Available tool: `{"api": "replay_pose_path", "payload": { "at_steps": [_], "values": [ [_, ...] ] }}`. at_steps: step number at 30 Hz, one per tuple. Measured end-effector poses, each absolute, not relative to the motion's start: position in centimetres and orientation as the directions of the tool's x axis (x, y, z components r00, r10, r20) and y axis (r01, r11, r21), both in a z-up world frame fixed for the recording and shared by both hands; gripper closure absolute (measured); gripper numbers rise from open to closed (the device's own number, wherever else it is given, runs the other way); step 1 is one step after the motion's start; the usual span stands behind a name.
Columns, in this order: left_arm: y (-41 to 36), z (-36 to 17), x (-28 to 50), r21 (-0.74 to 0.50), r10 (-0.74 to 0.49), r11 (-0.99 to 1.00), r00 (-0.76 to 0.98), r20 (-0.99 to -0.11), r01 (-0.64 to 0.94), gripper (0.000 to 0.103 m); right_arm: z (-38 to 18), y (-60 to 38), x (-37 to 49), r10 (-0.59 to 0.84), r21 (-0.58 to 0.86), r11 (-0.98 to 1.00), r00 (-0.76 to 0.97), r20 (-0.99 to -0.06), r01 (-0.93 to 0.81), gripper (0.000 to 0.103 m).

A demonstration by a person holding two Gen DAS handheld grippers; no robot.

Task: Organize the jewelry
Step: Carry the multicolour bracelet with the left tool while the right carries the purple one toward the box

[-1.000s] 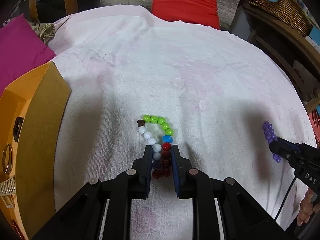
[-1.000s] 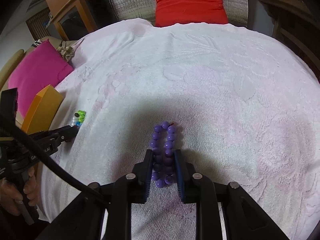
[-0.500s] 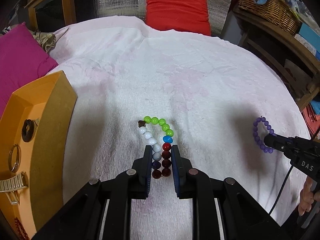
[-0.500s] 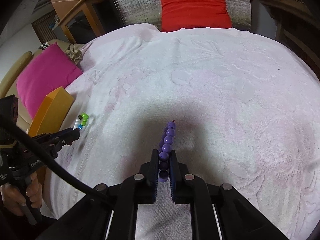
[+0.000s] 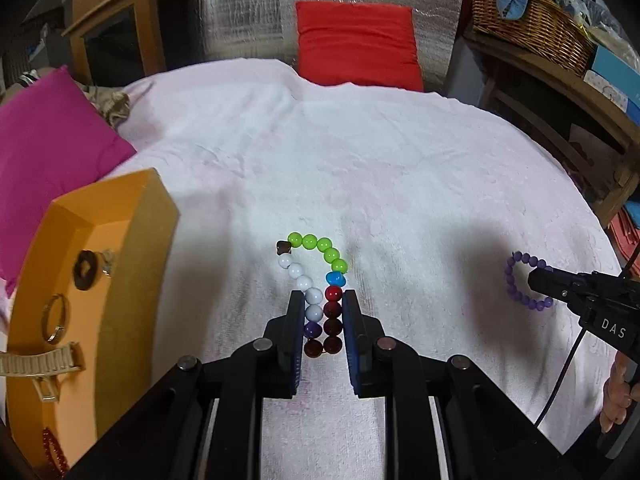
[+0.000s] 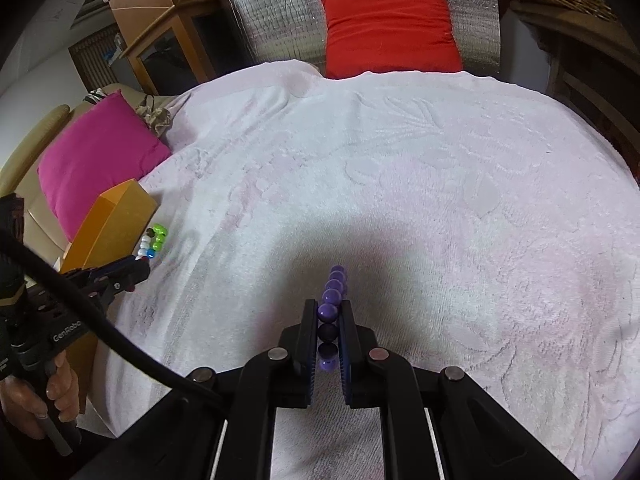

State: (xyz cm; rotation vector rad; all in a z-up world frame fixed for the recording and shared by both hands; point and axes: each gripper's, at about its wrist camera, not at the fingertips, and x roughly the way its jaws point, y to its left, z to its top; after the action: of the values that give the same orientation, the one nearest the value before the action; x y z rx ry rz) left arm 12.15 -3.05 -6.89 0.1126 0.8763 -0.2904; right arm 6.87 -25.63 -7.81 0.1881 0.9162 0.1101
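The left tongs (image 5: 322, 316) pinch the colorful bead bracelet (image 5: 316, 280) at the bottom middle of the left picture. The dark red and white beads sit squeezed between the two black fingers, and the green end of the loop sticks out past the tips, toward the middle of the picture. The right tongs (image 6: 329, 320) are pressed tight on the purple bead bracelet (image 6: 332, 300) at the bottom middle of the right picture. Their jaws have just been closing, and the purple beads are between them in one thin line, so the loop is squashed flat.

In the left picture, the purple bracelet hangs open like a ring from the right tongs at the right edge. It looks lifted off the white towel (image 5: 380, 160), and I think that is so it can be carried.

The orange box (image 5: 132, 240) stands at the left edge. A ring, a watch band and other small pieces already lie inside. Both bracelets are probably held so they can go into this box next. The colorful one is closer to it.
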Motion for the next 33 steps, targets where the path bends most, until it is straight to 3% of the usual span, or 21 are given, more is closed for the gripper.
{"api": "replay_pose_path", "payload": {
  "at_steps": [33],
  "values": [
    [-1.8,-2.5,6.3,0.136,-0.042,0.978,0.788,-0.614,0.158,0.084,-5.2,-23.3,5.4,0.191,0.211,0.976,0.661,-0.725,-0.050,0.093]
  ]
}}
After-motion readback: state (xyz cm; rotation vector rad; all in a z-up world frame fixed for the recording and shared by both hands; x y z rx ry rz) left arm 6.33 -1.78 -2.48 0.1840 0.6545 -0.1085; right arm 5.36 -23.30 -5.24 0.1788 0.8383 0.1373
